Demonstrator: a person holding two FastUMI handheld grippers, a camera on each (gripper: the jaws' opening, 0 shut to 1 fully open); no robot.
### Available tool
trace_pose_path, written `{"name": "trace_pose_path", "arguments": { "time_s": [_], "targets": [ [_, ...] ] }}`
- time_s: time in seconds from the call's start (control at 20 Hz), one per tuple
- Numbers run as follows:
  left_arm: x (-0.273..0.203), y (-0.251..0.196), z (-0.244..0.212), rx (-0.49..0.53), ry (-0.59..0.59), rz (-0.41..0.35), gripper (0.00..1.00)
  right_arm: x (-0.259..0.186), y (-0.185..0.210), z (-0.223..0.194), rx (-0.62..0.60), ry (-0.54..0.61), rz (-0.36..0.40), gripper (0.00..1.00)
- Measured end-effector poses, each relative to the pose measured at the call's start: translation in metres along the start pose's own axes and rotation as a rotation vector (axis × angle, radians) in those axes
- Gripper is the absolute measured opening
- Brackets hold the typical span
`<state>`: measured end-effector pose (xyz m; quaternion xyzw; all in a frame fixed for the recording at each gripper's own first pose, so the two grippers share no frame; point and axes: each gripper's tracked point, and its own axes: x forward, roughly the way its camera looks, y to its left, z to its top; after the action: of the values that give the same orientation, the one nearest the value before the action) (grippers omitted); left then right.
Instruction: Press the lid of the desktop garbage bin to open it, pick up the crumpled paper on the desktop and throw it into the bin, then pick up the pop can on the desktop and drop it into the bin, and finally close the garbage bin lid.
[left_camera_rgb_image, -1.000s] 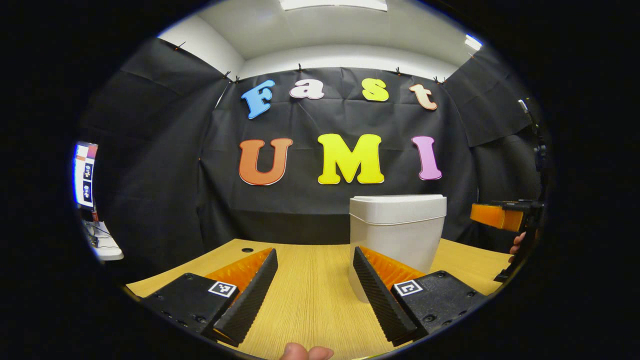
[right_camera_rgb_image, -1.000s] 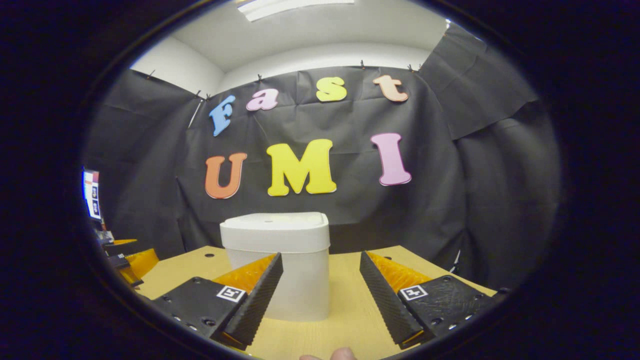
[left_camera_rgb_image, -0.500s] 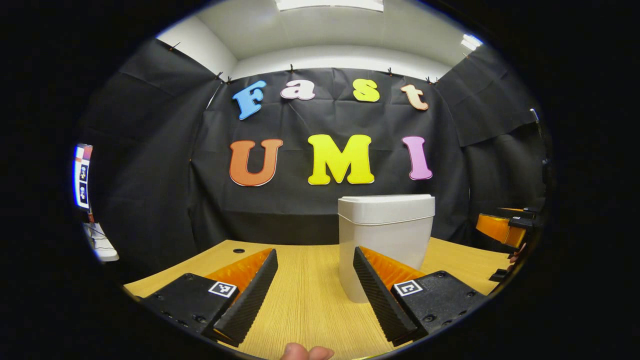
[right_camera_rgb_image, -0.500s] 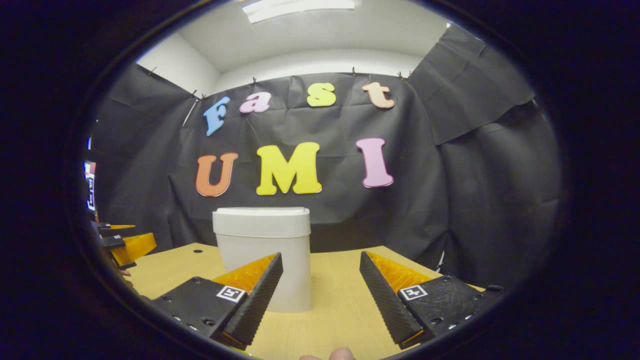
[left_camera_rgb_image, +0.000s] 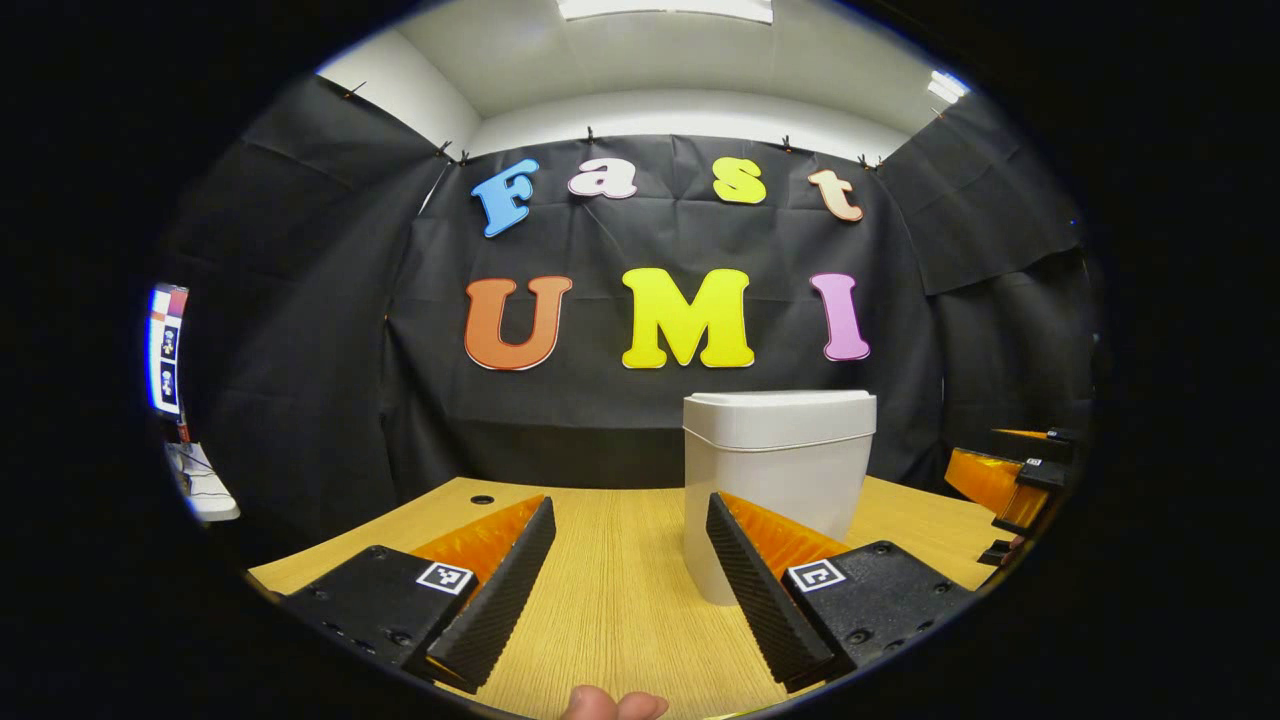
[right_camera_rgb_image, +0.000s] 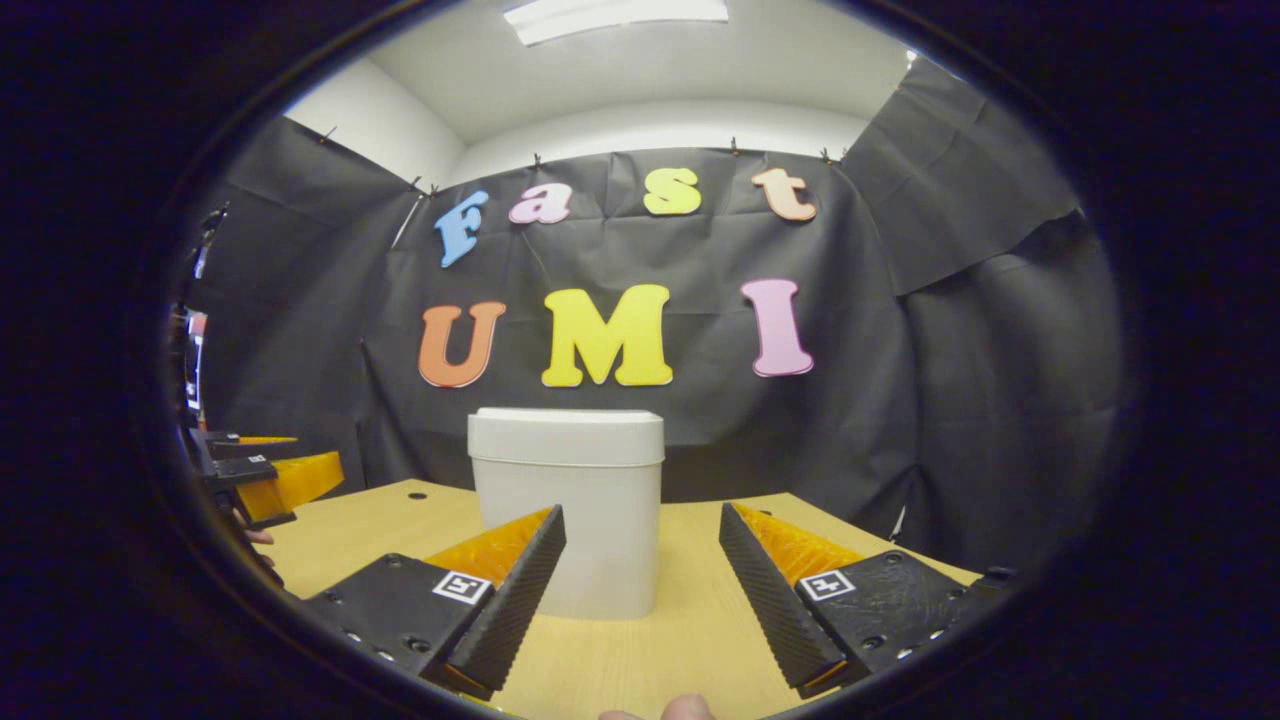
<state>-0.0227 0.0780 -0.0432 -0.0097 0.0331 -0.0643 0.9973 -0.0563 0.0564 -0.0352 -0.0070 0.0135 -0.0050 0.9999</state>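
- Garbage bin (right_camera_rgb_image: 566, 510): stands upright on the desk (right_camera_rgb_image: 690, 620), lid (right_camera_rgb_image: 566, 434) seated flat, not yet pressed.
- Right gripper (right_camera_rgb_image: 640, 590): jaws wide apart, holding nothing. Bin lies straight ahead, slightly left of centre, its lid above finger level.
- Left gripper (left_camera_rgb_image: 628, 585): jaws wide apart, holding nothing. In the left gripper view the bin (left_camera_rgb_image: 778, 480) sits ahead and to its right.
- Judgement: both stand about equally near. The right gripper is better lined up, and must rise above the lid before pressing.

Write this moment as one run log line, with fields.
bin: upright on table, lid shut | left tool: open, holding nothing | right tool: open, holding nothing
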Motion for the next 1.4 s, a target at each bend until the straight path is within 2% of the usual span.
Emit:
{"name": "trace_pose_path", "arguments": {
  "time_s": [0.1, 0.35, 0.4, 0.8, 1.4],
  "targets": [
    [-0.001, -0.004, 0.002, 0.004, -0.007, -0.007, 0.98, -0.001, 0.001, -0.001, -0.006, 0.004, 0.005, 0.99],
    [0.0, -0.007, -0.001, 0.007, -0.002, -0.017, 0.98, -0.004, -0.002, -0.001, -0.003, -0.002, 0.003, 0.94],
    [0.0, -0.007, -0.002, 0.009, -0.001, -0.018, 0.98, -0.005, -0.002, 0.0, -0.003, -0.009, 0.0, 0.96],
    [0.003, -0.008, -0.006, 0.001, 0.014, -0.023, 0.98, -0.006, 0.01, 0.015, -0.021, -0.057, 0.013, 0.97],
    [-0.003, -0.014, 0.005, 0.014, -0.017, -0.037, 0.98, -0.011, 0.004, 0.011, 0.018, -0.044, -0.005, 0.97]
  ]
}}
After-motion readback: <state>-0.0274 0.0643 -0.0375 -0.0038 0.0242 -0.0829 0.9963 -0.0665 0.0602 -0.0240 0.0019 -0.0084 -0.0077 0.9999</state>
